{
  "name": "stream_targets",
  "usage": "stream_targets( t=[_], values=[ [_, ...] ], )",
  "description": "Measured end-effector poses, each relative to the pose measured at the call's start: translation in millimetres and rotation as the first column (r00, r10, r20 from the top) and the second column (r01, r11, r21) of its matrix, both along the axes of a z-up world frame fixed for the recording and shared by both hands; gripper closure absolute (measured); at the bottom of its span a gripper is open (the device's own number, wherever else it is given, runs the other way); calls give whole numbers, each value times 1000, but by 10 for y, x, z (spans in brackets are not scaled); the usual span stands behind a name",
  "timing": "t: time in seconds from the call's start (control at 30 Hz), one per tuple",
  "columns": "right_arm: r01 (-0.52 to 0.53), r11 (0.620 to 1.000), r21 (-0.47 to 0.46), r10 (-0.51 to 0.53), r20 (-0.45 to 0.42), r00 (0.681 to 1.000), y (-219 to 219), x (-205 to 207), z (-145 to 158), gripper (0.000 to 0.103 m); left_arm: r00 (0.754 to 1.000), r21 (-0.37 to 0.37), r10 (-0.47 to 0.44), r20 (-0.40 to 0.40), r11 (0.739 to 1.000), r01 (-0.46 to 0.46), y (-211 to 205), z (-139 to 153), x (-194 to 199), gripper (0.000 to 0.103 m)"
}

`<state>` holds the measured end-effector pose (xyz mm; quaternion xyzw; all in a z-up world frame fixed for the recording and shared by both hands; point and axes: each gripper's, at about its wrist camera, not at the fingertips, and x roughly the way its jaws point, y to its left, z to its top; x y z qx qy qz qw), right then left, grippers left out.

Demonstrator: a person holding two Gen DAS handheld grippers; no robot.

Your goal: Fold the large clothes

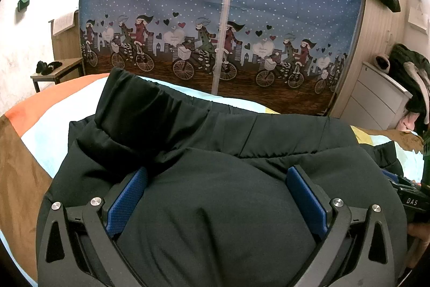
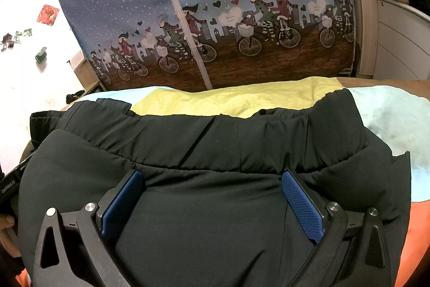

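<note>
Left gripper (image 1: 215, 176) and right gripper (image 2: 212, 179): jaws spread wide over the black padded jacket (image 2: 215, 141) on the bed (image 2: 242, 98).

Each tool (image 1: 215, 179) (image 2: 212, 182) has black arms, silver screws and blue textured pads (image 1: 126, 201).

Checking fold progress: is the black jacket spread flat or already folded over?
Folded over, at least partly. The black jacket has one puffy layer lying over another, with a sleeve doubled across the top on the bedspread.
</note>
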<state>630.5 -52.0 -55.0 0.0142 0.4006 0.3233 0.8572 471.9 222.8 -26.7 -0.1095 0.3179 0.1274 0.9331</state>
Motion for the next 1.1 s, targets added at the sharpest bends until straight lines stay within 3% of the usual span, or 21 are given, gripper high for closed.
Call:
stream_targets(
  t=[0.3, 0.53, 0.67, 0.87, 1.1],
  values=[
    [14, 1000, -2, -14, 17, 1000, -7, -62, 41, 0, 1000, 0, -2, 0, 1000, 2, -1, 6, -15, 2],
    [40, 999, -20, -41, -69, 997, -63, 22, 172, 0, 1000, -34, 6, 12, 999, -6, 111, 123, -3, 2],
    [76, 997, -3, -76, -32, 997, -281, 56, 330, 0, 999, -38, -24, 45, 999, 26, 254, 318, -177, 2],
    [160, 986, -53, -159, 17, 987, -745, 122, 433, 0, 1000, 3, 11, 6, 1000, -11, 584, 368, -441, 2],
    [239, 971, -27, -240, -83, 967, -1251, 173, 264, 0, 996, -46, 69, -55, 996, -72, 931, 206, -676, 2]
  ],
)
